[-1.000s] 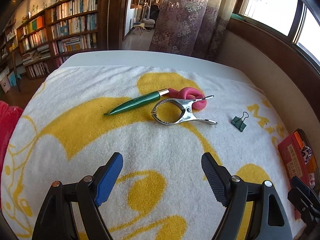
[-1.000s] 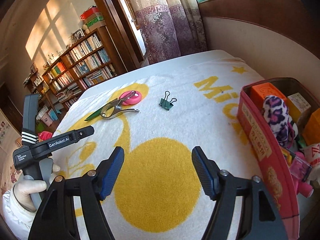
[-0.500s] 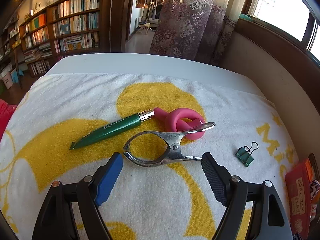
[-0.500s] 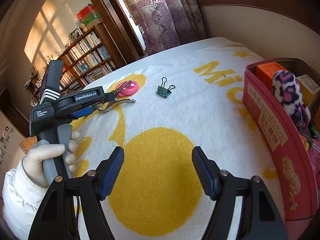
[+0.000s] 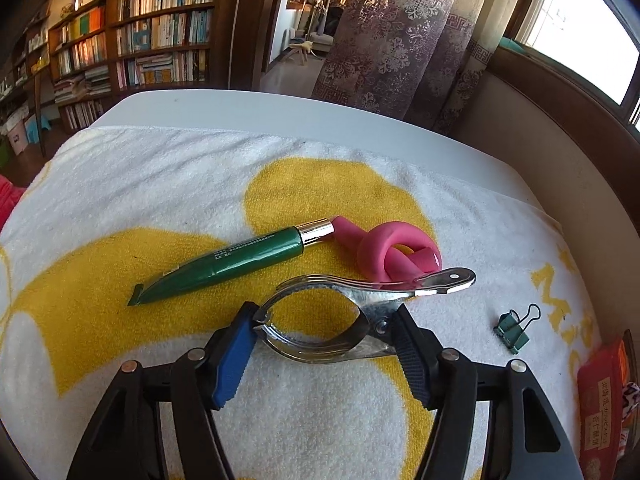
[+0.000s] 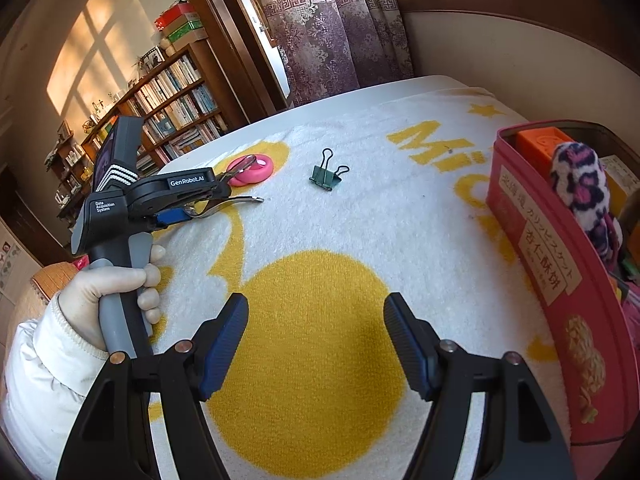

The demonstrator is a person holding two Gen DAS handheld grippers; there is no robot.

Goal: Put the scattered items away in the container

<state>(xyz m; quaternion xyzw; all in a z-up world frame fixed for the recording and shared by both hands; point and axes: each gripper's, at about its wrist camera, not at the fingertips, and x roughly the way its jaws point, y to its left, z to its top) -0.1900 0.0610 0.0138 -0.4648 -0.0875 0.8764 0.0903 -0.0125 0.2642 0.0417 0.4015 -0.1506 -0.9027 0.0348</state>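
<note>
A metal spring clamp (image 5: 360,304) lies on the yellow-and-white towel. My left gripper (image 5: 324,340) is open, its fingers on either side of the clamp's round end and close against it. A green tube (image 5: 236,262) and a pink knotted band (image 5: 396,252) lie just beyond. A small green binder clip (image 5: 514,330) lies to the right; it also shows in the right wrist view (image 6: 328,176). My right gripper (image 6: 316,340) is open and empty above the towel, left of the red tin (image 6: 536,240).
The red tin holds an orange block (image 6: 540,142), a spotted fuzzy item (image 6: 580,188) and other small things. A low wall runs behind it. The towel covers a white table (image 5: 280,114) with a bookshelf (image 5: 140,52) and curtains beyond.
My left gripper has moved forward and down until its fingers straddle the metal clamp, and they have narrowed. My right gripper has hardly moved.
</note>
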